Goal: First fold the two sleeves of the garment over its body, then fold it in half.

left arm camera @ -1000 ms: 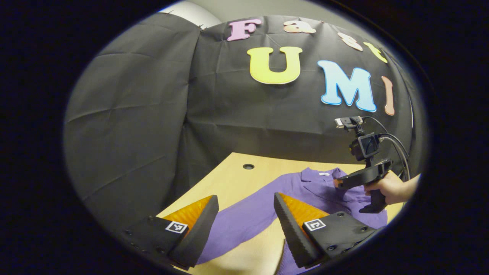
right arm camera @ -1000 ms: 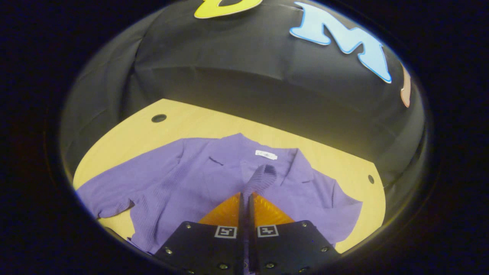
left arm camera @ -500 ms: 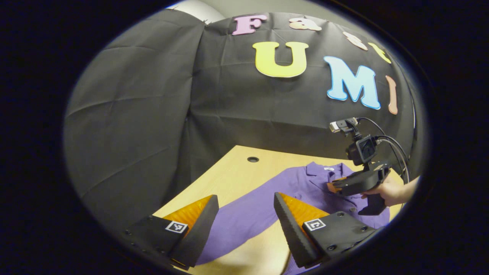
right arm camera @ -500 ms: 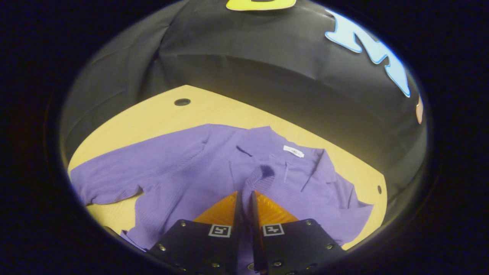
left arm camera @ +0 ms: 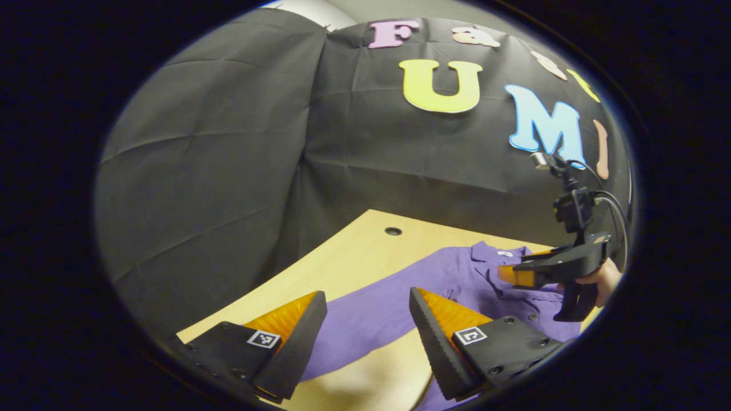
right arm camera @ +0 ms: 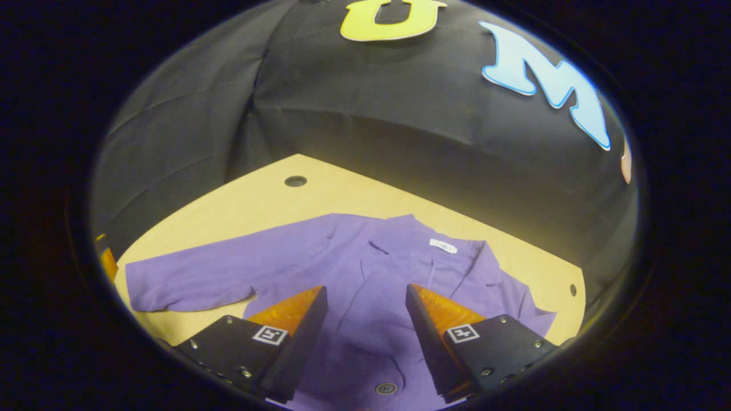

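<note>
Dim, warm overhead light; strong fisheye bending at the edges; bench (right arm camera: 354, 194) beyond the fingers (right arm camera: 297, 325) sharp, glare-free.

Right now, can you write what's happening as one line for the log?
left hand-held gripper: open, over outstretched sleeve | right hand-held gripper: open, above purple garment | other sleeve: on body | table

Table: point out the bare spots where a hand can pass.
Bare table runs between the cloth wall and the garment, around the hole. A narrow strip lies along the far edge. The middle is crowded by garment and outstretched sleeve.
</note>
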Demonstrator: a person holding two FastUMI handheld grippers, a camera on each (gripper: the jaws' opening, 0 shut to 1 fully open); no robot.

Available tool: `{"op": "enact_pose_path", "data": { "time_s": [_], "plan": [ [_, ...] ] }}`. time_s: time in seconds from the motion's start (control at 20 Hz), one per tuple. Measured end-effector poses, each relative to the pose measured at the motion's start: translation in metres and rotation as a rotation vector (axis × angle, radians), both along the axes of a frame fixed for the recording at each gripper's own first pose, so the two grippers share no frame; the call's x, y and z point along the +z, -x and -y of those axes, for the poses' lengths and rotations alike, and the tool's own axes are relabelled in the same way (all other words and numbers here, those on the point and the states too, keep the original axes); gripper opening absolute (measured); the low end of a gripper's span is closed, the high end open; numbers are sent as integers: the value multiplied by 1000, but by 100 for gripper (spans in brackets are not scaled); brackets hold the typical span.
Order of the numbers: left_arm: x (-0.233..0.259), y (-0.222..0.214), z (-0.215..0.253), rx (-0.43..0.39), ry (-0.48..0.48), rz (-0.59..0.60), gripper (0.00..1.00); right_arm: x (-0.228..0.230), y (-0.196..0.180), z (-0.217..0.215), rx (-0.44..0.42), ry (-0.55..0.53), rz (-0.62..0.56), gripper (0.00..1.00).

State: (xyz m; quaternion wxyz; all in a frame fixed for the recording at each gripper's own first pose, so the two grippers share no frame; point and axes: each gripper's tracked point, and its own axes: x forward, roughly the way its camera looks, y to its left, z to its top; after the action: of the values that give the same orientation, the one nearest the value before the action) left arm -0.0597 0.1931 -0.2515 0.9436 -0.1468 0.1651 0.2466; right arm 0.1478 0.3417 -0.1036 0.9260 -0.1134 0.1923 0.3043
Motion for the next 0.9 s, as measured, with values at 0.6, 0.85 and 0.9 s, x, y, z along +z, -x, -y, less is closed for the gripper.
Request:
{"op": "enact_pose_path", "data": {
  "time_s": [0.6, 0.85, 0.9],
  "plan": [
    [-54, 56, -54, 286, 48, -140, 96, 54, 58, 75, -18, -113, 79, 86],
    [-97, 86, -80, 408, 125, -225, 95, 58, 81, 98, -19, -128, 69, 86],
    [-105, 91, -81, 419, 141, -234, 97, 58, 84, 102, -21, -132, 65, 84]
  ]
}}
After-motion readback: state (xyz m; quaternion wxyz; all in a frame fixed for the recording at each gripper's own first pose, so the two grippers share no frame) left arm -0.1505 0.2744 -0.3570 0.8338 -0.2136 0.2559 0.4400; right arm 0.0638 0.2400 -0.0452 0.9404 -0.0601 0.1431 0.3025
